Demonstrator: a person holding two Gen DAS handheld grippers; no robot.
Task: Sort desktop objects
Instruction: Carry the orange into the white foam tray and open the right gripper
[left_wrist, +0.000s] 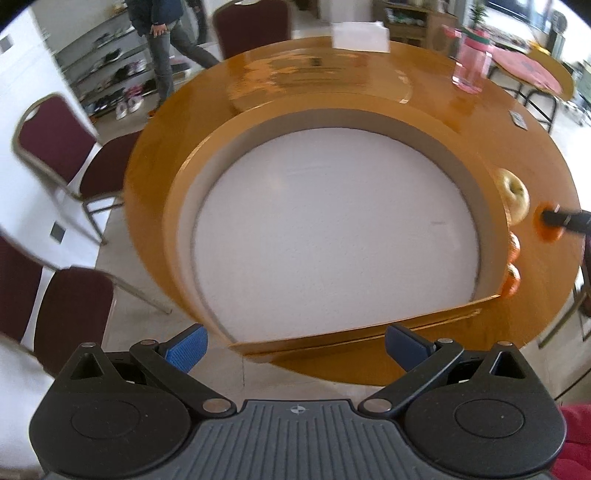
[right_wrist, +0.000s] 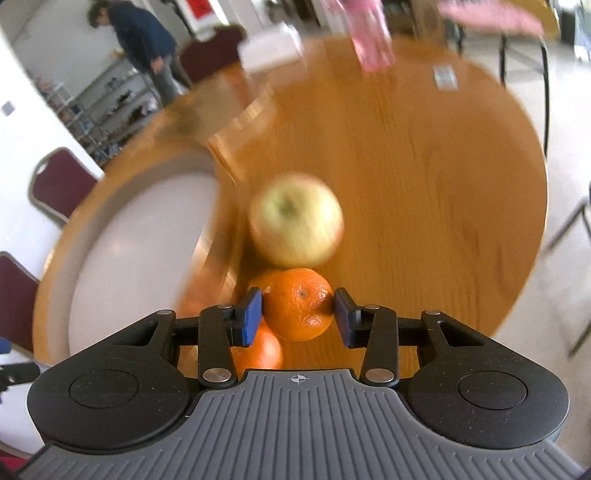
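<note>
Gripping a tangerine (right_wrist: 298, 304) by its round sides above the counter (right_wrist: 424, 166), the right tool (right_wrist: 298, 317) may let it slip onto the apple (right_wrist: 295, 221) below; the left tool (left_wrist: 293, 347) hangs open, empty, over the tray (left_wrist: 207, 177).

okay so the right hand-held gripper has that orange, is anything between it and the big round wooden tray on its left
Only the tray's own raised wall. The right hand-held gripper is shut on the orange, beside the tray's right rim. The white tray floor looks bare. The apple sits just ahead, and two more oranges lie under the gripper, off the sideways path.
</note>
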